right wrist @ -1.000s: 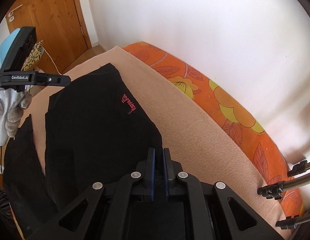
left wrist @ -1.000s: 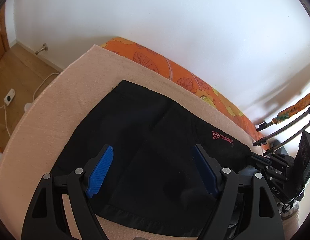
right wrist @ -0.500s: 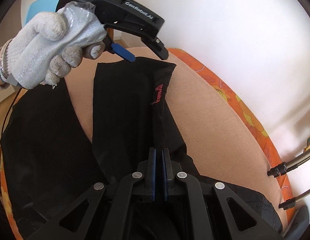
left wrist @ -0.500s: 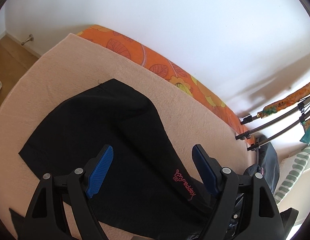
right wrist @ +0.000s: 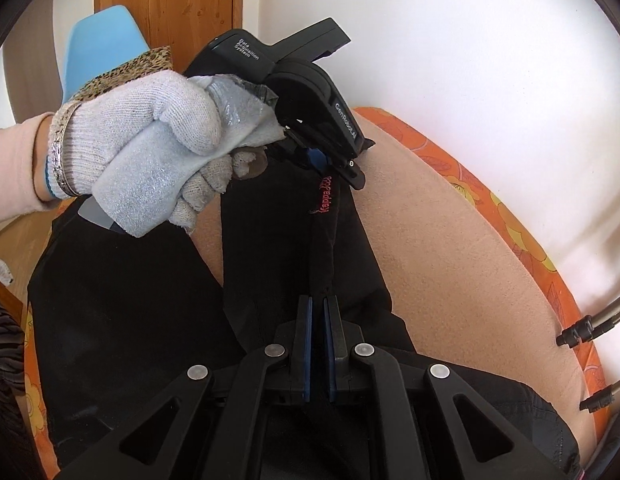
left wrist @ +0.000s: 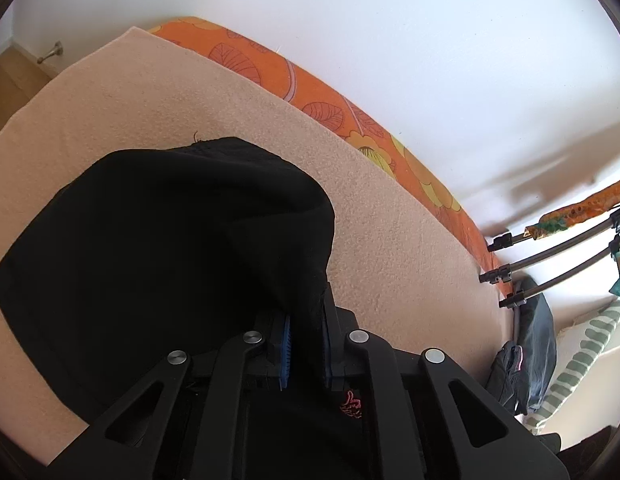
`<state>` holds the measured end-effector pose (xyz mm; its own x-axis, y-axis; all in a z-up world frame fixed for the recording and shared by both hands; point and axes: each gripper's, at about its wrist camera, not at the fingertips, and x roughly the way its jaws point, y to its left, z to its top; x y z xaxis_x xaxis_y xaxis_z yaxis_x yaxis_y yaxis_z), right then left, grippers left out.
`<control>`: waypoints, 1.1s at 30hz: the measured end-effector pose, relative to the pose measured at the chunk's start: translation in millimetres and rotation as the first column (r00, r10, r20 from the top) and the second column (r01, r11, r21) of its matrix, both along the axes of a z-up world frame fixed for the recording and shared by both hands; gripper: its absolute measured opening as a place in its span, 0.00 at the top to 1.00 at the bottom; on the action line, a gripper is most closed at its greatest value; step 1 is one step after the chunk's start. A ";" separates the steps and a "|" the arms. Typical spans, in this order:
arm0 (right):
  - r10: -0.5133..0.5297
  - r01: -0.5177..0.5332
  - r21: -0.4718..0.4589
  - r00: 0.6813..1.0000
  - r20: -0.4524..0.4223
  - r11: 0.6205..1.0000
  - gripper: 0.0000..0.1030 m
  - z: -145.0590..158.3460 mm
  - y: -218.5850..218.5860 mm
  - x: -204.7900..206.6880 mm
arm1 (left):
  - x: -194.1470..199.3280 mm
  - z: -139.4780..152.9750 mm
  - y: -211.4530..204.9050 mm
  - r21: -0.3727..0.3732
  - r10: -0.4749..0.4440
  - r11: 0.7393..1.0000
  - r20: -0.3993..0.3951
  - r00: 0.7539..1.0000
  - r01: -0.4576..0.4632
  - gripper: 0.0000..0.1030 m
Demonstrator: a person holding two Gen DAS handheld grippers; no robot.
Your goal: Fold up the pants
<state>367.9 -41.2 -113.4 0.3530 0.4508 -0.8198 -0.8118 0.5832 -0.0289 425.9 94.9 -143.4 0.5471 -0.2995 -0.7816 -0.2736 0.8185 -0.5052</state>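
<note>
The black pants (right wrist: 121, 320) lie partly folded on the beige blanket (left wrist: 390, 240) that covers the bed. The left tongs (left wrist: 305, 344) are clamped on a raised fold of the pants near the red logo (right wrist: 325, 196), held by a gloved hand (right wrist: 149, 160). The right tongs (right wrist: 317, 344) pinch the same ridge of cloth at the near edge of the blanket.

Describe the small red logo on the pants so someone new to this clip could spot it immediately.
Start at the peach blanket spread over the orange flowered bedcover; the black pants lie on it, pinched by both claws. Along the raised fold between the right claw and the left claw runs the red Kappa logo, the only coloured mark on the black fabric.
</note>
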 end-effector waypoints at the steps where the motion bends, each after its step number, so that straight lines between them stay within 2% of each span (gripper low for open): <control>1: 0.005 -0.005 0.003 1.000 -0.016 1.000 0.92 1.3 -2.4 4.2 | -4.0 3.8 -0.2 0.022 -0.006 1.000 0.022 1.000 0.005 0.93; 2: 0.007 -0.007 0.003 1.000 -0.017 1.000 0.91 2.9 -4.5 7.2 | -8.8 7.4 0.0 0.034 -0.010 0.999 0.044 0.999 0.008 0.93; 3: 0.017 -0.017 0.002 1.000 -0.021 1.000 0.85 4.2 -5.6 10.1 | -13.0 10.6 0.9 0.040 -0.013 0.999 0.061 0.998 0.010 0.93; 4: 0.028 -0.028 0.001 0.999 -0.023 1.000 0.64 5.2 -5.6 13.6 | -16.5 12.6 2.0 0.039 -0.009 0.999 0.075 0.997 0.006 0.94; 5: 0.030 -0.030 -0.003 0.999 -0.016 1.000 0.52 7.3 -9.2 17.7 | -21.0 15.6 3.3 0.036 -0.008 0.999 0.092 0.996 0.004 0.94; 6: 0.030 -0.030 -0.016 0.999 -0.013 0.999 0.47 11.8 -14.7 18.7 | -23.8 18.4 3.3 0.043 -0.009 0.999 0.105 0.994 0.005 0.94; 7: 0.040 -0.041 -0.026 0.999 -0.019 0.999 0.36 13.9 -20.2 23.8 | -27.7 21.6 3.8 0.047 -0.011 0.999 0.119 0.993 0.005 0.94; 11: 0.061 -0.060 -0.161 0.998 0.006 0.985 0.23 9.1 -41.1 47.9 | -43.1 34.7 5.8 0.087 -0.028 0.996 0.164 0.986 0.014 0.94; 14: 0.051 -0.052 -0.239 0.999 -0.013 0.970 0.22 0.3 -55.3 67.1 | -50.4 40.9 3.9 0.125 -0.048 0.992 0.182 0.982 0.025 0.94; 15: 0.041 -0.048 -0.249 0.999 -0.035 0.967 0.22 -3.0 -59.5 72.6 | -52.0 42.2 3.0 0.136 -0.055 0.990 0.186 0.981 0.030 0.94; 16: 0.034 -0.050 -0.246 0.997 -0.069 0.968 0.31 -4.6 -70.5 76.9 | -53.2 43.5 2.4 0.143 -0.061 0.989 0.188 0.980 0.034 0.94; 17: 0.027 -0.051 -0.244 0.994 -0.101 0.968 0.56 -7.0 -73.7 79.1 | -54.2 44.9 2.3 0.142 -0.065 0.989 0.190 0.980 0.038 0.94; 18: 0.013 -0.040 -0.244 0.993 -0.113 0.969 0.66 -6.6 -80.0 77.4 | -55.8 46.6 2.2 0.144 -0.066 0.989 0.194 0.979 0.038 0.94; 20: -0.004 -0.014 -0.232 0.997 -0.076 0.973 0.78 -1.6 -86.1 66.4 | -61.5 51.4 2.2 0.144 -0.065 0.989 0.208 0.976 0.035 0.94; 23: -0.037 0.037 -0.206 0.999 0.006 0.978 0.90 20.3 -91.0 44.4 | -73.7 61.2 3.6 0.120 -0.059 0.992 0.228 0.972 0.032 0.94; 26: -0.076 0.093 -0.190 0.993 0.094 0.977 0.94 50.6 -93.6 15.7 | -94.6 76.6 4.3 0.111 -0.062 0.993 0.256 0.965 0.034 0.94; 29: -0.076 0.111 -0.217 0.983 0.166 0.970 0.96 72.9 -88.7 -20.6 | -121.5 91.3 4.1 0.098 -0.058 0.995 0.284 0.957 0.031 0.94; 33: -0.065 0.124 -0.246 0.970 0.234 0.961 0.96 80.6 -72.4 -77.1 | -164.9 101.1 9.9 0.075 -0.046 0.997 0.299 0.953 0.024 0.94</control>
<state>290.8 -113.6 -32.8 0.5699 0.1907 -0.7993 -0.7092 0.6055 -0.3611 261.0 104.8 -42.3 0.7496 -0.2733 -0.6028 -0.0887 0.8611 -0.5006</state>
